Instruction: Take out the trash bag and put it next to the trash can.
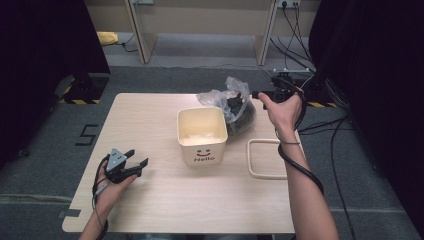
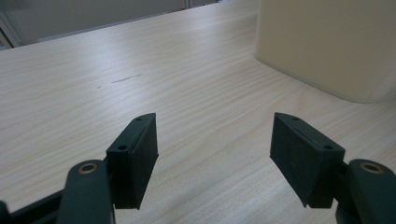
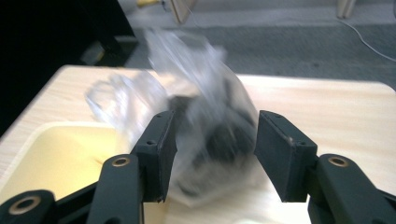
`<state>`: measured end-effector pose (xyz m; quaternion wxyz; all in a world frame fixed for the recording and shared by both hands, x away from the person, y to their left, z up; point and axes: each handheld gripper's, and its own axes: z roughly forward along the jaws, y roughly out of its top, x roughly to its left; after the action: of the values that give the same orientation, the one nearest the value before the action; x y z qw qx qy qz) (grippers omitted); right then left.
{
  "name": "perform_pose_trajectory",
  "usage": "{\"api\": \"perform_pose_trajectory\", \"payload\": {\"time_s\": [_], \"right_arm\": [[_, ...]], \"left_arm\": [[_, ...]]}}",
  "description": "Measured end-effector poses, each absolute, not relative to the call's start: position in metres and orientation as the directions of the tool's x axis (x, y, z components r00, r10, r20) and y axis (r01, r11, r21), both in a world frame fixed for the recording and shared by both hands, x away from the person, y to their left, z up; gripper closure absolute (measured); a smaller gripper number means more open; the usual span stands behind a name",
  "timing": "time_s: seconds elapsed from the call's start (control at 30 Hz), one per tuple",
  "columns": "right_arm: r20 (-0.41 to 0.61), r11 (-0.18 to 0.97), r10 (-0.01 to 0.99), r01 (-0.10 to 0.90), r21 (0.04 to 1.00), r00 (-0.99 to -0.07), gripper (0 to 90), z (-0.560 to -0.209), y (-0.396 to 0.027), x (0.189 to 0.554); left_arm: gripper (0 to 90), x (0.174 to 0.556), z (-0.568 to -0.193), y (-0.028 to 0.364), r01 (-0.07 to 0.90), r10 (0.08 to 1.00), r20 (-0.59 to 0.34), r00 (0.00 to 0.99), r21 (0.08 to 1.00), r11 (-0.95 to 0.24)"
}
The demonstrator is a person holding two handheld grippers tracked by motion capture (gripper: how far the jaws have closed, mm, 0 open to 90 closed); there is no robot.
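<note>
right claw spread around bag | bin beside | table edge near

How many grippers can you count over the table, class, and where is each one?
2. The left gripper sits low over the near-left part of the table, jaws open. The right gripper is at the far right, jaws open around the clear plastic bag beside the cream bin.

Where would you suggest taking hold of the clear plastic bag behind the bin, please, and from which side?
Probably at the bunched, crumpled top of the plastic bag, coming from the right, where the right gripper already faces it with jaws open. The bin stands close against its left and front, and the dark contents weigh down the bottom, so the loose upper folds should pinch most easily.
</note>
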<state>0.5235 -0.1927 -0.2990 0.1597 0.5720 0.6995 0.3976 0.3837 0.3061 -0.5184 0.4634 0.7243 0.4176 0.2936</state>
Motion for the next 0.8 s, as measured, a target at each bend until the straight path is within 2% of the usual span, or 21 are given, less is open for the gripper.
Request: {"api": "perform_pose_trajectory", "payload": {"time_s": [0.53,0.8], "right_arm": [[0.253,0.006,0.949,0.810,0.586,-0.190,48.8,-0.364,-0.236,0.511],[0.216,0.019,0.963,0.844,0.536,-0.159,48.0,-0.386,-0.247,0.505]], "left_arm": [[31.7,0.383,-0.518,0.305,0.330,0.877,0.044,0.479,0.917,-0.226],[31.8,0.383,-0.518,0.305,0.329,0.876,0.047,0.481,0.916,-0.229]]}}
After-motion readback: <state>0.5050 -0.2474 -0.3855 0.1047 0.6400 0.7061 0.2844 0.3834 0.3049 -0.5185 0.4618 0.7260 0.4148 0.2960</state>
